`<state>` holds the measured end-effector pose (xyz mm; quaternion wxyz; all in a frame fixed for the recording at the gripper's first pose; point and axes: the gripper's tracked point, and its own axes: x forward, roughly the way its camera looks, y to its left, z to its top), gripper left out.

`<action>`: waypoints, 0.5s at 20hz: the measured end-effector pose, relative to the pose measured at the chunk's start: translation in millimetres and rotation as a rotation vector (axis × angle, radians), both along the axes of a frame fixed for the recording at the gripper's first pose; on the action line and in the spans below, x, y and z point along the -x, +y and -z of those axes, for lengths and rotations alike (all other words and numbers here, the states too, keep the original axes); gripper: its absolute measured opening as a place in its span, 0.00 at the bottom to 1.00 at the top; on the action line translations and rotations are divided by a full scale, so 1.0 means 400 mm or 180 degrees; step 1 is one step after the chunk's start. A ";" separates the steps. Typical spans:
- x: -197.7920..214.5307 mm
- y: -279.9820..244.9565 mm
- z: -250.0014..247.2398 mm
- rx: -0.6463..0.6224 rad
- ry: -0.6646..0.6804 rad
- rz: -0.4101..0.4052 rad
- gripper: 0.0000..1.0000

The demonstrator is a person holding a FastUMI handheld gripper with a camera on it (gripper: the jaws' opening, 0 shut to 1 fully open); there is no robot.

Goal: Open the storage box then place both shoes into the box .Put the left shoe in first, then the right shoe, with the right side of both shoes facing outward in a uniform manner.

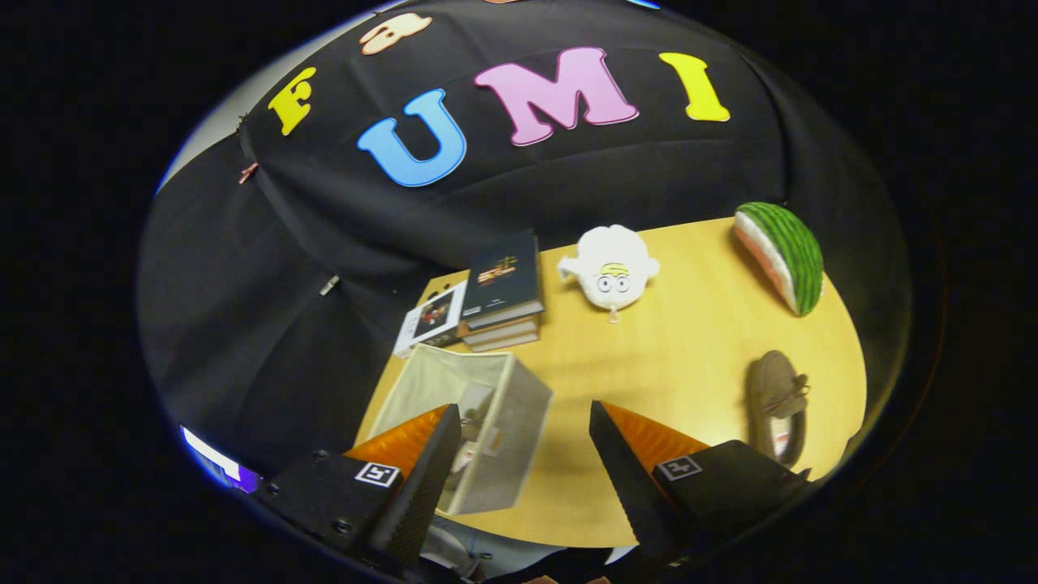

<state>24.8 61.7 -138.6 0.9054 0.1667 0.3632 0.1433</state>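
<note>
My gripper point(525, 422) is wide open, holding nothing. The open grey fabric storage box point(495, 405) sits just ahead of my left finger; one brown lace-up shoe point(777, 401) lies on the counter point(673, 349) beyond my right.

A wooden desk point(673, 357) carries a few loose items. At its far left a stack of books point(503, 292) lies flat, with a thin booklet point(431, 318) just beside it on the left. Right of the books sits a white plush toy point(610, 268). At the far right corner a watermelon slice point(782, 255) stands on edge.
</note>
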 end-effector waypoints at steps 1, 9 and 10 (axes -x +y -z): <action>0.001 -0.061 0.011 0.0037 0.0009 0.0057 0.99; 0.026 -0.490 0.167 0.0751 0.0205 0.0197 0.99; 0.036 -0.526 0.194 0.0822 0.0260 0.0166 0.99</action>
